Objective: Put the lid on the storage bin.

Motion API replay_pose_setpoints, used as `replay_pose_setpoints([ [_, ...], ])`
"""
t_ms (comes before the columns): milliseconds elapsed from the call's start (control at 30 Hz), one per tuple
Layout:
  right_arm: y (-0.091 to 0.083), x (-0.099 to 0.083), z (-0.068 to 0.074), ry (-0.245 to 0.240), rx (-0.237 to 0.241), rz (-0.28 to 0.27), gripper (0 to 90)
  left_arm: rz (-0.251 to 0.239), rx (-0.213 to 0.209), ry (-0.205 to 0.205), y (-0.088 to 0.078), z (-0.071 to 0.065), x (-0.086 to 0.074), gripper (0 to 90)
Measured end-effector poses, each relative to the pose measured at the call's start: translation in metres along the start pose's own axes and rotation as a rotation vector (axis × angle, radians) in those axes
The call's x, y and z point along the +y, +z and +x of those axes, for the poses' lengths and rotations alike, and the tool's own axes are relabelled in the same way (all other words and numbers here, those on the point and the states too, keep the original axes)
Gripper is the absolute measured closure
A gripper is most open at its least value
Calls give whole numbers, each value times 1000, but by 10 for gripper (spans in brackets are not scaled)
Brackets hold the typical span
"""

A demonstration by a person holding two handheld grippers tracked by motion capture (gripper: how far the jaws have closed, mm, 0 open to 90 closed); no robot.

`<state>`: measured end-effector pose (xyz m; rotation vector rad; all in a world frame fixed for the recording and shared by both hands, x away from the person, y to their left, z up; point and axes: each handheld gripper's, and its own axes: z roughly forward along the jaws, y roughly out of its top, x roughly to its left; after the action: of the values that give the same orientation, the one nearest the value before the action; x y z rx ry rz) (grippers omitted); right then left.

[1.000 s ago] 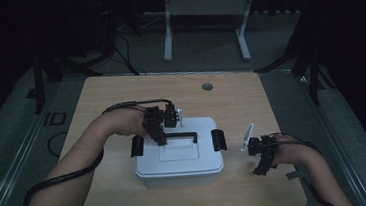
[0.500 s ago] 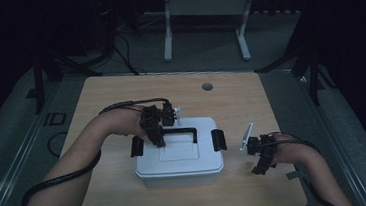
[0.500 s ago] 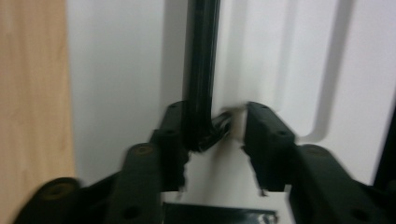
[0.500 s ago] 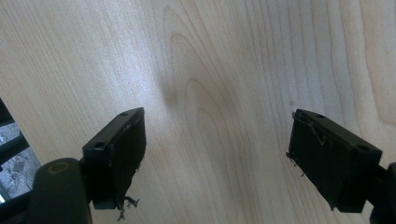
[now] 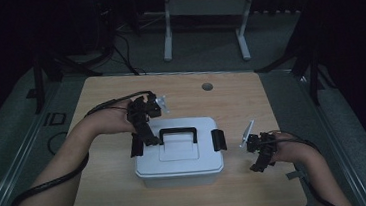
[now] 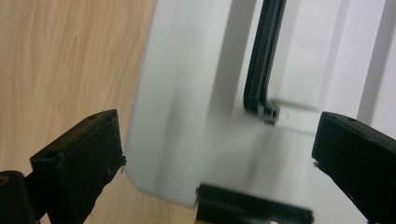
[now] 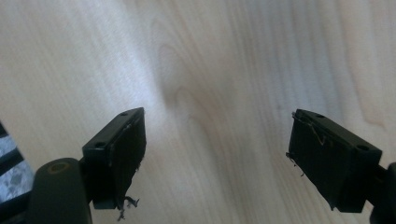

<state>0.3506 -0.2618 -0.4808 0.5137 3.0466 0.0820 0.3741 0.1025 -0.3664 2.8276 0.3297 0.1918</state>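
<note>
A white lidded box [image 5: 178,158] stands mid-table, with a black handle [image 5: 177,132] lying on its lid and a black latch on its left side [image 5: 136,146] and on its right side [image 5: 218,140]. My left gripper [image 5: 149,136] hovers over the lid's left end. In the left gripper view its jaws [image 6: 219,140] have just been opening and stand wide apart, nothing pinched; the white lid [image 6: 196,93], the handle's end [image 6: 261,84] and a latch [image 6: 252,212] lie beneath them. My right gripper [image 5: 258,164] rests right of the box, open [image 7: 215,140] over bare wood.
The wooden table [image 5: 110,94] has a round cable hole [image 5: 207,87] at its far side. Cables trail from both grippers along the forearms. A metal desk frame [image 5: 202,6] stands on the dark floor beyond the table.
The left gripper has shifted a little to the left, away from the handle, toward the lid's left edge. The right gripper and the box have not moved.
</note>
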Motion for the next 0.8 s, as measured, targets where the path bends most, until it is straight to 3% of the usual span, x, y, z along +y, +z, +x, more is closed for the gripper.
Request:
replay_pose_setpoints([
  [33,-1,0,0,5,-3,-5,186,7,12,6,0,0,-4,13],
  [200,-2,1,-2,27,-20,-16,178,-17,-9,-45,-4,4,-24,13],
  [333,-2,0,-3,71,15,-27,156,-25,-11,-78,-7,5,-44,13],
  [600,-3,1,-3,81,-2,-32,154,-35,4,-133,-17,5,-80,13],
  [700,-2,1,-3,90,2,-28,154,-37,8,-166,-22,5,-102,13],
  [800,-2,1,-3,90,0,-26,154,-36,16,-176,-25,5,-109,13],
])
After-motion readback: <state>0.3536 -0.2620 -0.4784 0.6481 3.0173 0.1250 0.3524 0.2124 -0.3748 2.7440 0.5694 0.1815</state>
